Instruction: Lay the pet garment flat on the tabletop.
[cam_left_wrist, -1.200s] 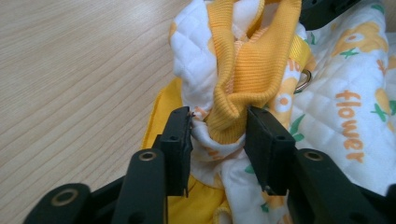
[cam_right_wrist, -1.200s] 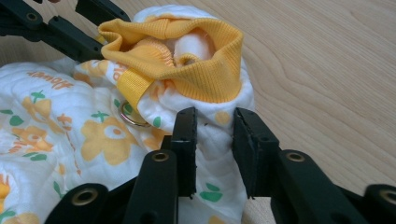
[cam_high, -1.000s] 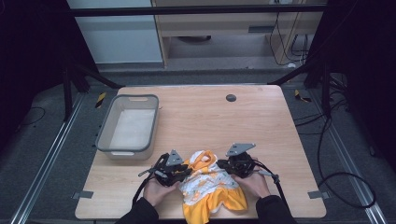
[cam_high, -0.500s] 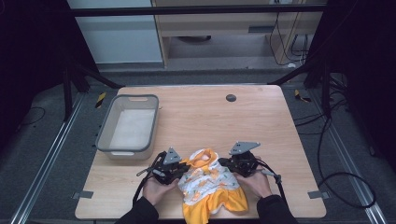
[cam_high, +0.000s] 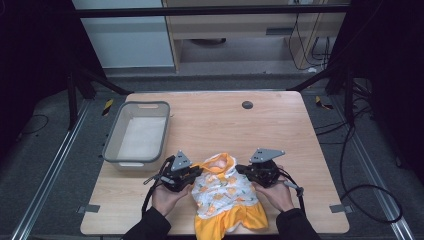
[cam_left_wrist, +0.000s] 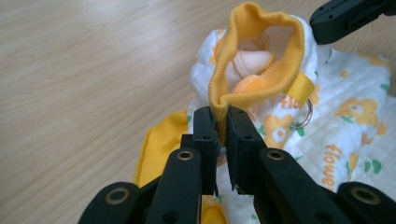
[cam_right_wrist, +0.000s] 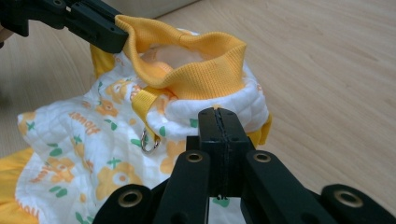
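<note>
A small quilted garment (cam_high: 225, 192), white with orange flowers and a yellow skirt, lies at the table's near edge. Its yellow ribbed collar (cam_left_wrist: 254, 88) stands up open. My left gripper (cam_left_wrist: 222, 123) is shut on the collar's left rim, also seen from above (cam_high: 196, 173). My right gripper (cam_right_wrist: 218, 119) is shut on the white quilted edge just under the collar's right side, at the garment's right shoulder in the high view (cam_high: 241, 171). A yellow strap with a metal ring (cam_right_wrist: 149, 142) hangs below the collar. The left gripper's jaws (cam_right_wrist: 93, 23) show at the right gripper view's top left.
A grey plastic basket (cam_high: 112, 145) stands at the table's left, just beyond the left hand. A small black disc (cam_high: 247, 105) lies near the far edge. The wooden table (cam_high: 210, 125) stretches bare beyond the garment; dark floor and cables surround it.
Both grippers have edged slightly away from the near edge, still holding the garment's neck, and the collar stands a little more open. Nothing else moved.
</note>
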